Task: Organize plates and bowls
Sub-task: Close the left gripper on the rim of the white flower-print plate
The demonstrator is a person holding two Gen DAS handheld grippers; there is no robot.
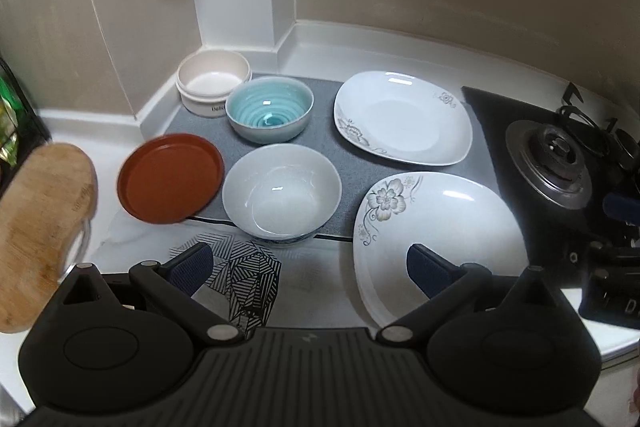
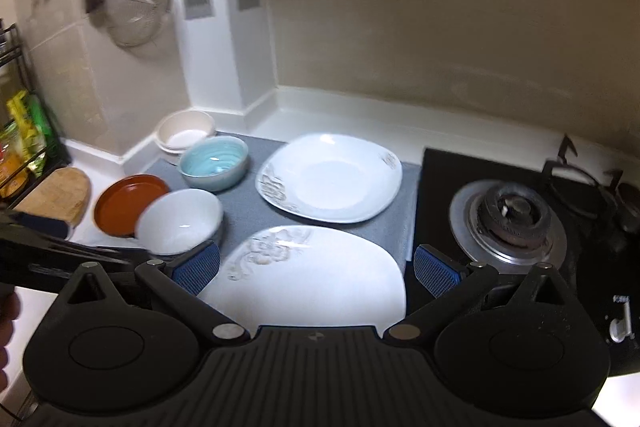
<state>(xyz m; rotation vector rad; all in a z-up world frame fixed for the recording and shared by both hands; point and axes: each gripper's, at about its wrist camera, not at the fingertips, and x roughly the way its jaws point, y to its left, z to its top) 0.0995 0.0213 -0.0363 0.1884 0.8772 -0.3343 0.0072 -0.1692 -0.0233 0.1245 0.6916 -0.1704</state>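
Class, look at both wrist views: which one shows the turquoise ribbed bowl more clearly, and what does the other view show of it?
The left wrist view. There the turquoise bowl is sharp, and the spiral ridges inside it can be followed. The right wrist view shows the same bowl smaller and blurred, its ridges only faint streaks.

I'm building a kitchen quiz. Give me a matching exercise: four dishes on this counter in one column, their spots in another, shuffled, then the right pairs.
Things:
1. blue bowl
2. brown plate
3. cream bowl
4. near flowered plate

Places:
A. farthest back, in the wall corner
B. beside the stove, nearest the right gripper
C. just behind the white bowl
D. left of the white bowl, overhanging the grey mat

Pairs: 1-C, 2-D, 3-A, 4-B
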